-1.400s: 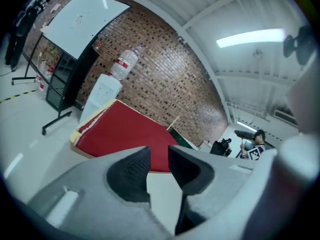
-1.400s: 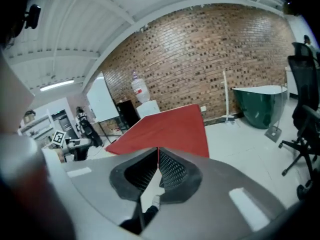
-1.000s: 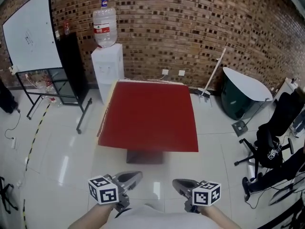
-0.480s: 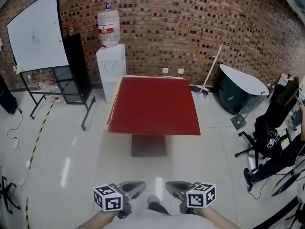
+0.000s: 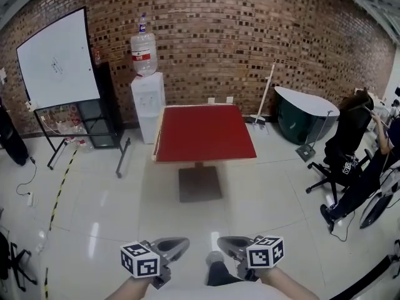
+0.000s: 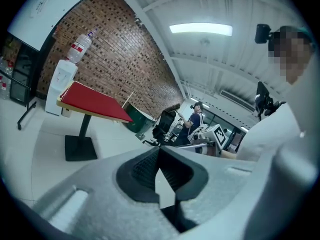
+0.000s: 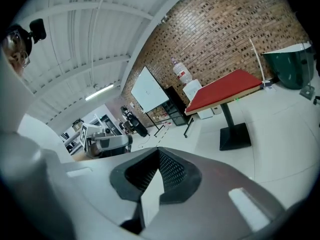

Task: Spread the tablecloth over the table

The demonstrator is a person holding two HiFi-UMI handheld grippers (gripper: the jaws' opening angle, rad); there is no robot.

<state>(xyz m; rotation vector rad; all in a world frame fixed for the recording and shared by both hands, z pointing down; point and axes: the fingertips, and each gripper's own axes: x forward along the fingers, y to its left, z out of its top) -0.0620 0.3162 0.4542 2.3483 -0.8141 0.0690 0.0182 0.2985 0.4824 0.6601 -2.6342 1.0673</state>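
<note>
**Cloth Looks Laid, Both Grippers Idle and Well Back From the Bench**

The red tablecloth lies flat across the top of the bench, which stands on a single pedestal and dark square foot near the brick wall. The cloth covers the top from the far edge to the near one and shows no folds or bunching from the head view. Along the bench's left side a pale strip shows beside the red. It may be bare bench edge, though the pictures do not settle that.

The person stands well apart from the bench, with a wide stretch of glossy white floor between. The left gripper and the right gripper hang low in front of the body, side by side and pointed toward the bench. In each gripper view the jaws are closed, the ribbed pads meet at the tip, and nothing is between them. Neither gripper holds cloth or anything else.

Judged from how things lie, the spreading step appears complete and the task is at or near its end. If anything remains, it is a check of that left side. That would call for walking up to the bench, opening one gripper, pinching the cloth's hem and drawing it sideways until the pale strip is covered, without pulling the opposite edge short. A water dispenser stands just beside the bench's far left corner, so a reach there would have little room.
</note>
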